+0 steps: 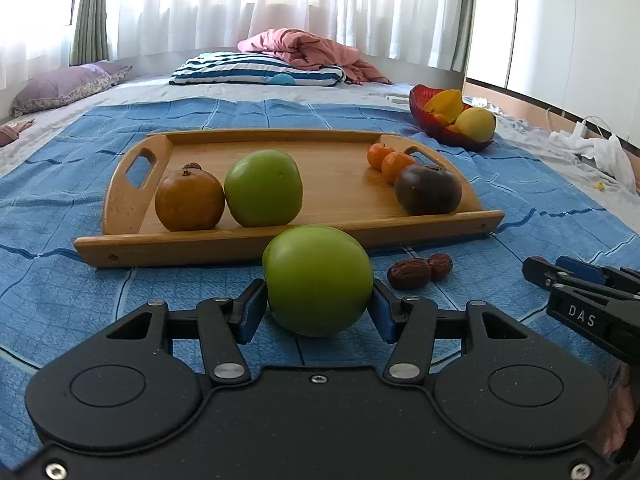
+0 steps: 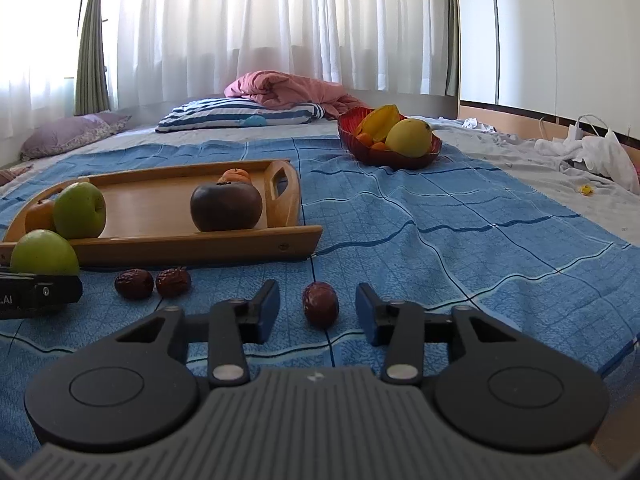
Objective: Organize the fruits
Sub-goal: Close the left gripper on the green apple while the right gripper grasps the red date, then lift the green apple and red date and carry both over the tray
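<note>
left gripper (image 1: pixel 318 304): my jaws closed against both sides of a green apple (image 1: pixel 318 280), on the blue bedspread (image 1: pixel 120 304) just before the wooden tray (image 1: pixel 280 246) | right gripper (image 2: pixel 318 312): my jaws wide apart, a red date (image 2: pixel 320 303) between them, untouched | two dates (image 2: pixel 152 283) lie near the tray

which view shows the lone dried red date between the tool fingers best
Right wrist view: the wrinkled dried red date lies unobstructed on the blue checked blanket inside the open right tool. Left wrist view doesn't show it.
</note>
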The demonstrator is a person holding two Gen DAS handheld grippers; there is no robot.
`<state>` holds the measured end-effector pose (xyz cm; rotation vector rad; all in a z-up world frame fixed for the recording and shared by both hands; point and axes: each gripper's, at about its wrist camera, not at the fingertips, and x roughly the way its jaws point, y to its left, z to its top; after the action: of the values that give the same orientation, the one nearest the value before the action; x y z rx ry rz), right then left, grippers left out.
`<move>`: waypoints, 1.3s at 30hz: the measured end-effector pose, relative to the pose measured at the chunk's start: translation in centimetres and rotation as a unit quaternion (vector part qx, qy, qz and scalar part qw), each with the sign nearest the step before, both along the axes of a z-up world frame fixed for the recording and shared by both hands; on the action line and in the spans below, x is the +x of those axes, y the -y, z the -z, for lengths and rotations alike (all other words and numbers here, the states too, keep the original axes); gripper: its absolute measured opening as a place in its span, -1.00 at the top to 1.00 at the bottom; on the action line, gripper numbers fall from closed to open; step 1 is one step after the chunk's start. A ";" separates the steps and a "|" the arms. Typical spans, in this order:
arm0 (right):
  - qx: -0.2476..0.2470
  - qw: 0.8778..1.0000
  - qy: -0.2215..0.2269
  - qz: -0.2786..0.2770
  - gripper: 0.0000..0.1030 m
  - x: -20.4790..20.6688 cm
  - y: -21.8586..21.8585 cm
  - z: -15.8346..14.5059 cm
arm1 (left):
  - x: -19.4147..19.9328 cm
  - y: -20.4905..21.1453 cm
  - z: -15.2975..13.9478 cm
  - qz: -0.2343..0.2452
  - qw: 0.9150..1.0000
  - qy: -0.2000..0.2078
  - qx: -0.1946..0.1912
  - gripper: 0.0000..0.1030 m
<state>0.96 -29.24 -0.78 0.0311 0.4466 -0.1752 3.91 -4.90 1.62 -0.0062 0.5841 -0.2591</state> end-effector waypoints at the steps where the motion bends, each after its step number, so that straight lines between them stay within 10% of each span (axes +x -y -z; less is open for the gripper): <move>1: -0.002 1.000 -0.002 0.001 0.26 0.1 -0.1 0.0 | -0.1 0.0 0.0 0.000 1.000 0.001 0.001 -0.02; 6: -0.006 1.000 -0.019 0.006 0.55 0.6 -0.2 -0.1 | -0.2 -0.2 -0.4 -0.003 1.000 0.006 0.004 -0.02; 39: 0.038 0.997 0.031 -0.056 0.57 10.0 -0.7 -8.6 | 10.2 -5.7 -9.2 -0.077 0.996 0.038 -0.005 -0.01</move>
<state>10.96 -28.58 7.79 0.0861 0.3918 -0.0468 14.14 0.83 10.85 -0.0494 0.5030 -0.1125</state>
